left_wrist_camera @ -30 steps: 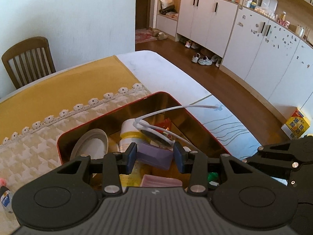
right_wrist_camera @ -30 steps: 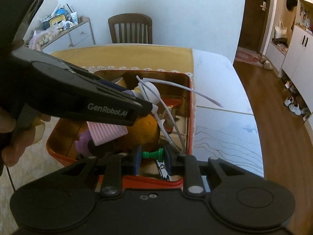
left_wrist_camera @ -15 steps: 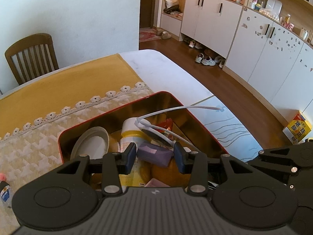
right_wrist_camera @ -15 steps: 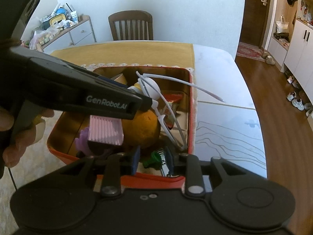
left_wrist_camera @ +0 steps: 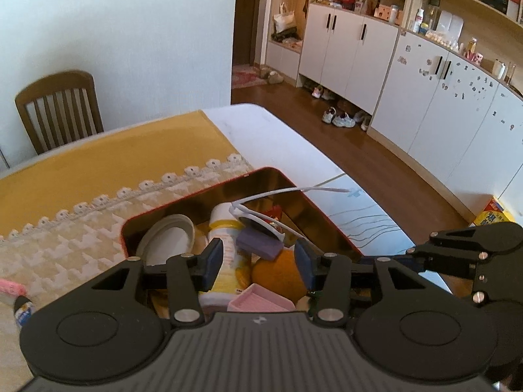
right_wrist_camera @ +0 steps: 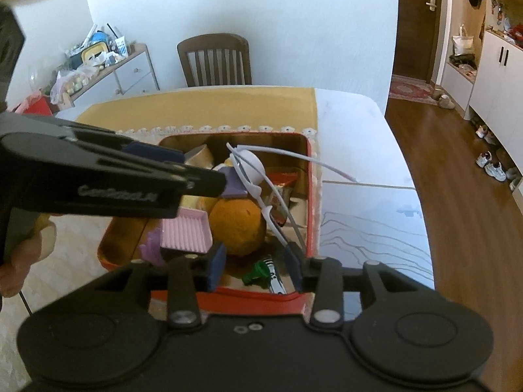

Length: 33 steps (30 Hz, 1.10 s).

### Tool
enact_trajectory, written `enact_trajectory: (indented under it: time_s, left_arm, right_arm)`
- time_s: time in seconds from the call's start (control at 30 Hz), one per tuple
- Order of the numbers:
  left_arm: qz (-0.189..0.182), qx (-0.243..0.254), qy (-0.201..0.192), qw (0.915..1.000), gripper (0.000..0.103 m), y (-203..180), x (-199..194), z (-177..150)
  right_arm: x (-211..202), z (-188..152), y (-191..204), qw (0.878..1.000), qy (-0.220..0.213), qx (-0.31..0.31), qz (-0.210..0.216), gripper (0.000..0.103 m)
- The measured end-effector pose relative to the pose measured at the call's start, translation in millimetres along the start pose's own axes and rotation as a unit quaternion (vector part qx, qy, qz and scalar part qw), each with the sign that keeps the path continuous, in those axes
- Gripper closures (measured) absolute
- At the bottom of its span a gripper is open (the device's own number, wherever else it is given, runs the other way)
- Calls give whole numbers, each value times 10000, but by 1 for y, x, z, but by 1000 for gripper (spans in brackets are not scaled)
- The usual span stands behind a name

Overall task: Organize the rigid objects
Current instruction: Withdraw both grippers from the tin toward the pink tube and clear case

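Note:
A red tin box (left_wrist_camera: 284,176) (right_wrist_camera: 228,300) on the table holds several objects. A purple block (left_wrist_camera: 258,245) (right_wrist_camera: 233,184) lies on top of the pile beside white sunglasses (left_wrist_camera: 258,219) (right_wrist_camera: 251,166). An orange (left_wrist_camera: 278,271) (right_wrist_camera: 237,225), a pink ridged tray (left_wrist_camera: 261,300) (right_wrist_camera: 184,232), a yellow-white bottle (left_wrist_camera: 225,251) and a white lid (left_wrist_camera: 166,241) lie inside. A green chess piece (right_wrist_camera: 256,271) rests at the box's near edge. My left gripper (left_wrist_camera: 258,263) is open above the block. My right gripper (right_wrist_camera: 255,266) is open above the chess piece.
The box sits on a yellow lace-edged cloth (left_wrist_camera: 114,170) on a white table (right_wrist_camera: 359,202). A wooden chair (left_wrist_camera: 59,107) stands at the far side. A pink item and a small bottle (left_wrist_camera: 23,310) lie at the left. Floor and cabinets are to the right.
My left gripper opened and let the purple block drop onto the pile. My right gripper opened and released the green chess piece into the box. Both grippers pulled back and up.

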<state>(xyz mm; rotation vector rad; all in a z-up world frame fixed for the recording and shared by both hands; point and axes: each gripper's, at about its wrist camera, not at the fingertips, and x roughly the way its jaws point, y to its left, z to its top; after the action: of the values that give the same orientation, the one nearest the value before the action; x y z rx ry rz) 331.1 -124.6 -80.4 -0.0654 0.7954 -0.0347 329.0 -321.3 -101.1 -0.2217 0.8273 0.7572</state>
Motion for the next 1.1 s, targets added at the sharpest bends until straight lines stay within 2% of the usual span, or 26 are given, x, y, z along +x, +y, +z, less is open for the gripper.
enact_trajectory:
  time_s: [0.07,0.23,0.37,0.4,0.47,0.63,0.73,0.93,1.1]
  left_arm:
    - [-15,-13,-57,10000,56,1,-6,-1]
    - [-58,-115,-184,9997,56,8,-25,-5]
    - [-89,-196,-275,9994,56,18,-42,-10]
    - [-98,-211,-301,9993,55,21,-47,-12]
    - [-93,-217,-384,9990,44,27,-55,-15]
    - [-71,-345,-515,9981,41,46,-74,-25]
    - [-28,-449,-594,9972,33,57,-84,-31]
    - [68,-529,-706,9961,32,86,-99,-45]
    - [282,-638,-843,9940,24,119,-113,-59]
  right_arm:
    - [-3,0,1,10000,-37,8,1,60]
    - [-12,2,6,10000,-96,21,-15,46]
    - [-21,4,12,9998,-166,53,10,41]
    - [-23,4,13,9998,-196,56,12,39]
    - [-26,6,18,9997,-250,47,-22,36]
    - [-30,9,33,9992,-358,73,-156,18]
    - [-29,10,44,9990,-394,48,-216,13]
    - [-25,15,71,9986,-490,107,-185,5]
    - [-18,19,103,9982,-580,29,-179,0]
